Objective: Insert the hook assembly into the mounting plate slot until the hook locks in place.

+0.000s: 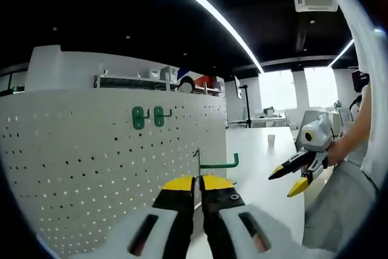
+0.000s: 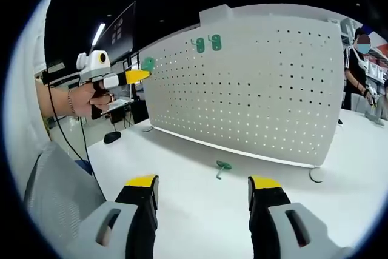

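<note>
A white pegboard plate [image 1: 91,156] stands upright on the white table, with two green hooks [image 1: 148,116] mounted near its top edge. My left gripper [image 1: 197,182] is shut on a green hook [image 1: 219,164], held just off the board's right edge. In the right gripper view the board [image 2: 273,89] carries the same two hooks [image 2: 207,43], and the left gripper [image 2: 143,76] holds its hook [image 2: 148,63] near the board's left end. My right gripper [image 2: 204,182] is open above the table. Another green hook [image 2: 222,167] lies on the table before the board.
The right gripper [image 1: 285,183] hangs at the right in a person's hand. A paper cup [image 1: 271,140] stands far back on the table [image 1: 267,168]. A black mouse-like object [image 2: 111,137] lies at the table's left. A person [image 2: 357,71] stands behind the board.
</note>
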Tool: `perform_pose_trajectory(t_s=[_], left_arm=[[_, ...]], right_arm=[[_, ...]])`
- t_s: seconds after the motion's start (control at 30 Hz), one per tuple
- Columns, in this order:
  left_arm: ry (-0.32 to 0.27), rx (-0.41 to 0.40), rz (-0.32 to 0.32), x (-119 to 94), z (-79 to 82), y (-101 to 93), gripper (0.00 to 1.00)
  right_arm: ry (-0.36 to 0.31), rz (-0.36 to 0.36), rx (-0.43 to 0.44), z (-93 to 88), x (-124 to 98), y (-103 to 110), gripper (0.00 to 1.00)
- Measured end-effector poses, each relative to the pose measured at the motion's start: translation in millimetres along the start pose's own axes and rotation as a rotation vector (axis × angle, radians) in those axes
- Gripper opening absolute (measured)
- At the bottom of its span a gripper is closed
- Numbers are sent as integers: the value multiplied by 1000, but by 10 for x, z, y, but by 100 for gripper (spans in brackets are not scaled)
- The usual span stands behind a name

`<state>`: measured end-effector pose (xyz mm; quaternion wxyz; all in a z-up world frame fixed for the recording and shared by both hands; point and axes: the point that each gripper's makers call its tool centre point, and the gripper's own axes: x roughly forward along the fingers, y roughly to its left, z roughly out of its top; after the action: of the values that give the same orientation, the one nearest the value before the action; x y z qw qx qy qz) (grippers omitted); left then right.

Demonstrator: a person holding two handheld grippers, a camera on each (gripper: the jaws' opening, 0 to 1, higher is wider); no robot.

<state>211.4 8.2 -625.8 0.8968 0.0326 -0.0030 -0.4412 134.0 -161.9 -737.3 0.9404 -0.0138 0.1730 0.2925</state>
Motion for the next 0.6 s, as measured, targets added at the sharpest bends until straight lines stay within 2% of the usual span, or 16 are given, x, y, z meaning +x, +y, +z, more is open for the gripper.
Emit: perform_pose_trajectory(t_s=[0.1,0.2,0.33,0.4,0.43,0.6], left_arm=[[2,-2,-1,2,-2,-14,3],[7,-3,0,6,-9,-24,3],[9,-5,0,5,-22,-24,3],[12,-5,2,4,-32,-20,3],[11,-5,1,3,-31,-23,3],[9,-3,4,5,-29,-23,3]], right_arm=[[-7,-3,-3,21,-6,-10,57],[-43,-9,-11,112,-31,-9,57],[-135,6,-36,315,-66,39,55],[-159,5,-35,372,-77,44,57],[-196,9,-36,446,-86,55,58],[-282,35,-36,680,-130,145,57]])
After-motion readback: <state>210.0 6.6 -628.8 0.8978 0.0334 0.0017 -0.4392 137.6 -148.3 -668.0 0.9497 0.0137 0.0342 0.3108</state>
